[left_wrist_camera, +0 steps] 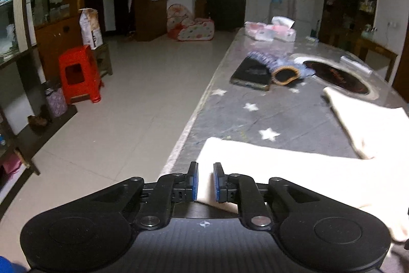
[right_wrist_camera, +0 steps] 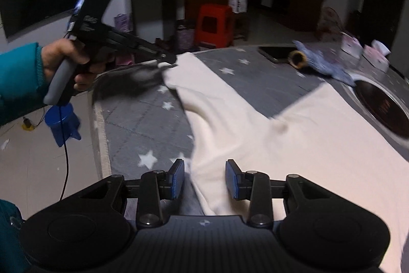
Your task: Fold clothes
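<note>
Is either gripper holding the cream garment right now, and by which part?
Neither clearly. The left gripper has the cream garment's sleeve end between slightly parted jaws. The right gripper's jaws straddle its side edge, open.

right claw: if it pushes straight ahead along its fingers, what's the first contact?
Most likely the cream garment. Its near edge already lies between the open fingers of the right claw, apparently not pinched, and the cloth spreads ahead over the star-print table cover. Depth is unclear through the fisheye, so contact may be immediate.

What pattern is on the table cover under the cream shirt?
The table cover is grey with white stars; the right wrist view shows it best.
</note>
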Tool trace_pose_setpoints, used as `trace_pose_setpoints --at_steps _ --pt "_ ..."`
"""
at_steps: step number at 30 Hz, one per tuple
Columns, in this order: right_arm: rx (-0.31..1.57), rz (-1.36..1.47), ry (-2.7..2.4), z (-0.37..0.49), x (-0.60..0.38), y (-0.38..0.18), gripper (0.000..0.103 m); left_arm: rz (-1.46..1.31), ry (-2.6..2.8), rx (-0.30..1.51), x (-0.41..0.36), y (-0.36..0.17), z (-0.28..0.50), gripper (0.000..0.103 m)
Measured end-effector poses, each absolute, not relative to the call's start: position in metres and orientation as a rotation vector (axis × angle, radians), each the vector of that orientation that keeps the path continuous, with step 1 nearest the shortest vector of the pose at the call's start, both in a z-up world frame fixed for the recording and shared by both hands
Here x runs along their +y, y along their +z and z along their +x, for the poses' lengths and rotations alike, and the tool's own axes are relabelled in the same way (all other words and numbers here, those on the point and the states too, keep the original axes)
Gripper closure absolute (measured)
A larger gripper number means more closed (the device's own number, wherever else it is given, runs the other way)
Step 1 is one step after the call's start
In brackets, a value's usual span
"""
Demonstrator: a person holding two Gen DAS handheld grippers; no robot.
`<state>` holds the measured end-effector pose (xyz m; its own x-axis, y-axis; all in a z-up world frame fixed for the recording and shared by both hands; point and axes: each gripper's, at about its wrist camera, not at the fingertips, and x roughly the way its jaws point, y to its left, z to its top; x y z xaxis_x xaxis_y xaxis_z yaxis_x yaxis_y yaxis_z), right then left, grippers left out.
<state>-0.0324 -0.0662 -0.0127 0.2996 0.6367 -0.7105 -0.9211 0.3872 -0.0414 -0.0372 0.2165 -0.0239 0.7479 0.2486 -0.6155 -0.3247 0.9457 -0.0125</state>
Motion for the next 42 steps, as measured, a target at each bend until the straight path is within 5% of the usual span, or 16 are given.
trace_pose_setpoints --at_steps 5,7,9,20,28,34,39,42 --pt "0.691 -0.500 1.098 -0.027 -0.046 -0.022 0.083 -0.065 0.281 0.660 0.212 -0.026 -0.031 0.091" --pt "0.686 -0.506 1.095 -0.026 -0.042 -0.025 0.087 -0.040 0.281 0.660 0.211 -0.027 -0.028 0.100" --pt "0.677 -0.513 1.091 -0.027 -0.040 -0.025 0.100 -0.036 0.298 0.653 0.213 -0.024 -0.026 0.103" --pt "0.698 -0.484 1.166 -0.037 -0.048 -0.027 0.096 -0.086 0.333 0.654 0.229 -0.017 -0.027 0.102" --pt "0.660 -0.477 1.169 -0.038 -0.039 -0.019 0.093 -0.032 0.286 0.691 0.216 -0.023 -0.026 0.083" --pt "0.680 -0.469 1.150 -0.034 -0.027 -0.029 0.096 0.080 0.282 0.690 0.204 -0.028 -0.015 0.099" --pt "0.714 -0.460 1.228 -0.042 -0.025 -0.029 0.102 0.123 0.347 0.692 0.210 -0.030 -0.006 0.100" --pt "0.690 -0.468 1.252 -0.050 -0.032 -0.022 0.094 0.133 0.348 0.693 0.210 -0.030 -0.006 0.100"
